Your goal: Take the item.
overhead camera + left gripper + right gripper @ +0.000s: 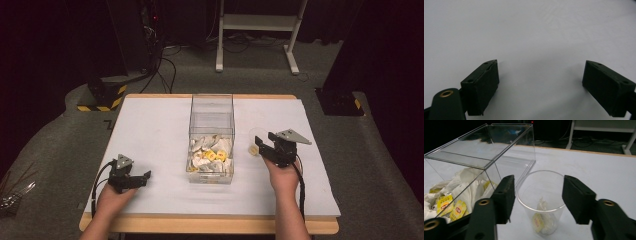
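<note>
looking down from the high view, the clear box [211, 137] of tea bags [210, 155] sits mid-bench, and the plastic cup [257, 139] stands just right of it with the right gripper [264, 146] at it. the cup looks light, so a clumsy squeeze could tip it.

left gripper view: left gripper [541, 87] spread wide, holding nothing, over bare bench near the front left corner.

right gripper view: jaws sit apart either side of the cup [543, 202], not clamped. one tea bag [541, 217] is inside, its label too blurry to read.
</note>
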The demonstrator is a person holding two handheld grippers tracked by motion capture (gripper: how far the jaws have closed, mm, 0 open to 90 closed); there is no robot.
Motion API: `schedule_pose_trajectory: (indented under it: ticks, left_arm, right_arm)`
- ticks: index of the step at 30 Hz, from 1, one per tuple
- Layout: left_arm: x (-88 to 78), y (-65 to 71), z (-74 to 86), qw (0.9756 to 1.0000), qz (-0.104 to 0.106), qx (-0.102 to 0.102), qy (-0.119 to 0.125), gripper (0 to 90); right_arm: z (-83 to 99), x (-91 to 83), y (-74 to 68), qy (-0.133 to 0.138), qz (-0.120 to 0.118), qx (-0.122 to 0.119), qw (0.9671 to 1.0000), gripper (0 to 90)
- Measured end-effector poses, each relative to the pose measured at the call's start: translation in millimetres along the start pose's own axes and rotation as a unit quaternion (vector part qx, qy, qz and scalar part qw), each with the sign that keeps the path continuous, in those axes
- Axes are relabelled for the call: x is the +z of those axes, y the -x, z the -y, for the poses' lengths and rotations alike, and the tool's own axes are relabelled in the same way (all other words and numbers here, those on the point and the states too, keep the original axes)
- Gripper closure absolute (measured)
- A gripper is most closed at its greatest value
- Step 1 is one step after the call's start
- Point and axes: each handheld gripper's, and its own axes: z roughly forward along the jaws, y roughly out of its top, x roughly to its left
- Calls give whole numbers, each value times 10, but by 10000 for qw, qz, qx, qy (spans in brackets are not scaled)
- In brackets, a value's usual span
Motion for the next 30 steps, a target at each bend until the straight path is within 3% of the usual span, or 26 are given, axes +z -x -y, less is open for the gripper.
schedule_pose_trajectory:
  ticks: [7, 10, 21, 30]
  left_arm:
    - [1, -1, 0, 10000, 2, 0, 2, 140]
    - [0, 0, 0, 10000, 2, -3, -1, 140]
    - [-1, -1, 0, 10000, 11, -4, -11, 140]
    - [-1, -3, -1, 10000, 5, 11, -13, 140]
  right_arm:
    - [-2, 2, -87, -33, 284, -65, 9996, 141]
    - [3, 7, -135, -108, 336, -101, 9993, 91]
    - [104, -45, -257, -163, 297, -174, 9993, 87]
    - [363, -122, -276, -441, 392, -370, 9976, 86]
